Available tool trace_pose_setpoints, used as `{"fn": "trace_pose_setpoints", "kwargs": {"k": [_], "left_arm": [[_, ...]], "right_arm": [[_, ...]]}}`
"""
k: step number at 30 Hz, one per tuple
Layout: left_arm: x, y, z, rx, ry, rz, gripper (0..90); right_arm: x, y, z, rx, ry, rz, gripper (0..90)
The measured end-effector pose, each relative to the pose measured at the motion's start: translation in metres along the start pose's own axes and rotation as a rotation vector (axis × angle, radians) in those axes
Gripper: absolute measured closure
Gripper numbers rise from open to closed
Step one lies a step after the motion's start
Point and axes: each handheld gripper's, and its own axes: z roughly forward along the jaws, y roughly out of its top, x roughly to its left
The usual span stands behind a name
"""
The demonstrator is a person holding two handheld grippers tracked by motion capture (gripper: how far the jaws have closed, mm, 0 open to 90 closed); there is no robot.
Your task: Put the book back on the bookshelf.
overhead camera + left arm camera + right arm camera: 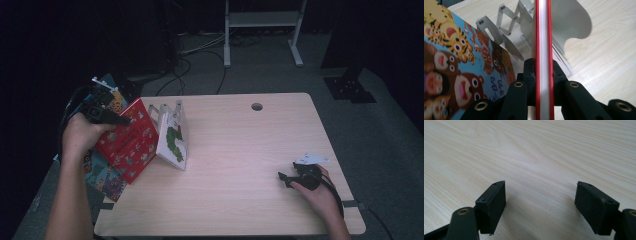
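Clamping red book [544, 37] — left tongs [543, 72]; right tongs [540, 205] agape.

A pale wooden rectangular table [260, 150] with a round cable hole [257, 106] stands on grey carpet floor [385, 135]. Beyond it, a white metal frame [262, 30] and black cables [180, 67] sit in dim darkness.

Both forearms are bare, with no sleeves showing. The left gripper [544, 75] is matte black, its linkage arms pinned by brass-ringed rivets behind the jaws. The right gripper [540, 205] has blocky black pads [495, 203] with small screws on top and a brass rivet behind, a grey three-cornered plate [311, 159] above and a black cable [372, 217] trailing behind.
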Motion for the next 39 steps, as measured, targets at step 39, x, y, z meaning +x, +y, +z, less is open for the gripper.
{"fn": "trace_pose_setpoints", "kwargs": {"k": [39], "left_arm": [[0.022,0.05,0.037,0.006,0.028,-0.072,75.7]], "right_arm": [[0.0,0.0,0.0,0.0,0.0,0.003,24.0]]}}
